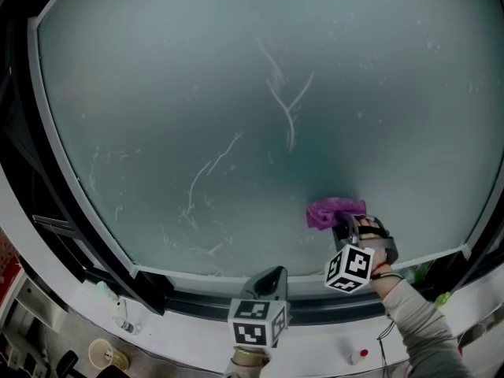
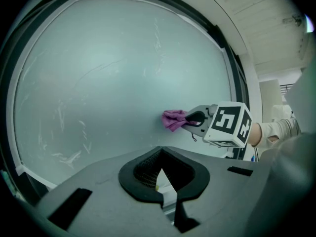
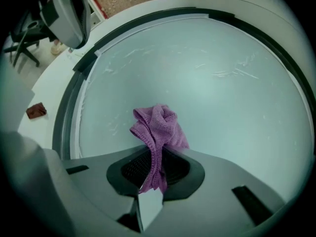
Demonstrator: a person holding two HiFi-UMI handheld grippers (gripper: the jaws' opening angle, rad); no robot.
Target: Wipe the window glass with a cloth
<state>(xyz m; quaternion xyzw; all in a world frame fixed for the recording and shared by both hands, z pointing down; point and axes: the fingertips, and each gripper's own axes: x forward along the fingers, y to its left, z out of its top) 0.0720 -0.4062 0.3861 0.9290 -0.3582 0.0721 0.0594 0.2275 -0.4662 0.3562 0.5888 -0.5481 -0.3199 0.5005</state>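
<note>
The window glass (image 1: 236, 116) fills most of the head view and carries white streaks (image 1: 287, 105) and specks. A crumpled purple cloth (image 1: 331, 211) is pressed against the lower right of the pane. My right gripper (image 1: 346, 227) is shut on the cloth (image 3: 158, 127), whose bunched end touches the glass (image 3: 222, 98) beyond the jaws. The left gripper view shows the same cloth (image 2: 173, 119) from the side, with the right gripper (image 2: 195, 118) behind it. My left gripper (image 1: 270, 278) hangs below the pane's bottom edge, jaws closed on nothing.
A dark frame (image 1: 118, 250) with white sealant borders the pane, and a white sill (image 1: 181, 341) runs under it. A small bottle (image 1: 118, 313) and a red-capped item (image 1: 358, 357) lie on the sill. More smears (image 1: 201, 183) mark the pane's lower left.
</note>
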